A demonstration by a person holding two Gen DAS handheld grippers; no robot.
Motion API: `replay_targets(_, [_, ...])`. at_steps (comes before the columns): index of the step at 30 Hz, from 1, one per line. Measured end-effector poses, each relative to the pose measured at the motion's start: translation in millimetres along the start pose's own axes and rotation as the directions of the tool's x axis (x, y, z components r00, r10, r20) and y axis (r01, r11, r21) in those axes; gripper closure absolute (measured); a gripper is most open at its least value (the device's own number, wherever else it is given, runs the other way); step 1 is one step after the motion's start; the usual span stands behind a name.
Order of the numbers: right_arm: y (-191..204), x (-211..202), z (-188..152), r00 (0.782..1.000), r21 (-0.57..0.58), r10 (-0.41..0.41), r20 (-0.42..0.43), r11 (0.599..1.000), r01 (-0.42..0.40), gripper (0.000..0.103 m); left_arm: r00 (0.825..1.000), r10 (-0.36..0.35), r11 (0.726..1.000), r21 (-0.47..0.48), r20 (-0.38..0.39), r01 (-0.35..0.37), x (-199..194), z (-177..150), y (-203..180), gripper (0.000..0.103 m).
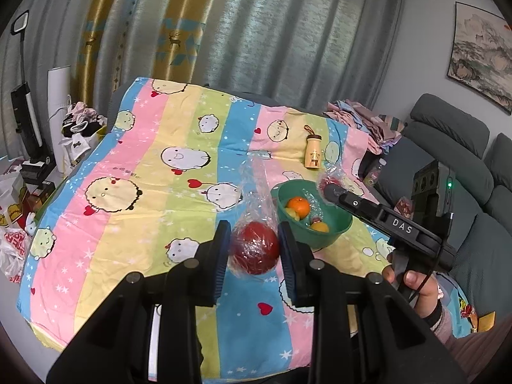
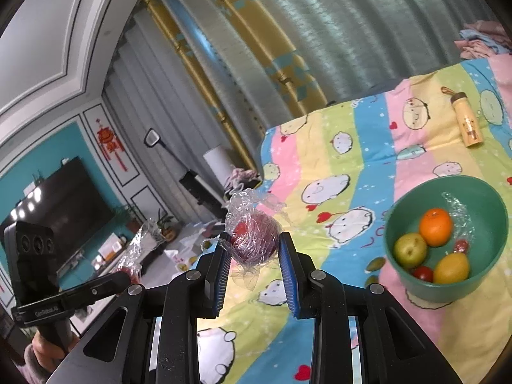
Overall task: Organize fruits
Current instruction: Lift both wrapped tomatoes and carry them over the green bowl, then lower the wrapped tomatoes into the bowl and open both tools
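Observation:
My left gripper (image 1: 254, 228) is shut on a red fruit wrapped in clear film (image 1: 256, 251), with the film's twisted tail standing up above it. My right gripper (image 2: 254, 239) is shut on a second film-wrapped red fruit (image 2: 256, 228). Each gripper shows in the other's view: the right gripper (image 1: 329, 188) over the bowl's far rim, the left gripper (image 2: 126, 276) at the lower left, both with crinkled film at the tip. A green bowl (image 1: 339, 225) (image 2: 448, 291) on the striped cartoon cloth holds an orange (image 2: 436, 226), a green fruit (image 2: 410, 250), a yellow fruit (image 2: 452, 268) and small red ones.
A small yellow bottle (image 1: 313, 153) (image 2: 467, 124) lies on the cloth beyond the bowl. Loose film (image 2: 459, 211) lies inside the bowl. A grey sofa (image 1: 448, 147) is to the right, bags and boxes (image 1: 19, 198) on the floor to the left, and curtains behind.

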State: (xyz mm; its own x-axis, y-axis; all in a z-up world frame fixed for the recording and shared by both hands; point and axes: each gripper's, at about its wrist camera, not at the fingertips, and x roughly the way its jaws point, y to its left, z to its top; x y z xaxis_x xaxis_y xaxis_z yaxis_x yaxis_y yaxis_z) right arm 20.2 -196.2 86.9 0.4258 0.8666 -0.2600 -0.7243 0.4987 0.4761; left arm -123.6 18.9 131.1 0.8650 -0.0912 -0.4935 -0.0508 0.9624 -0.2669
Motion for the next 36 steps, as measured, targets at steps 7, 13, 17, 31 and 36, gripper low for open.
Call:
replay_targets(7, [-25,-19,-6,0.999,0.038,-0.029,0.021,0.999,0.029,0.071,0.998,-0.052,0.998,0.031,-0.024,0.053,32,9,-21,0.073])
replay_targets(13, [-52,-42,-8,0.994,0.074,-0.102,0.039,0.992,0.099,0.072,0.992,-0.121,0.988,0.093,-0.046,0.125,73,22,-50,0.073])
replay_targets(17, [-66,-60,-8,0.986,0.084,-0.163,0.04,0.984,0.159,0.072,0.982,-0.174,0.978,0.105,-0.071,0.18,98,27,-64,0.073])
replay_targets(31, [-99,-85,8,0.954,0.113,-0.291,0.068,0.953,0.282,0.072,0.956,-0.26,0.95,0.14,-0.136,0.278,160,39,-95,0.073])
replay_targets(36, [-107,-80,12,0.951,0.105,-0.303,0.062,0.95,0.295,0.072,0.954,-0.263,0.948,0.145,-0.146,0.284,180,44,-98,0.073])
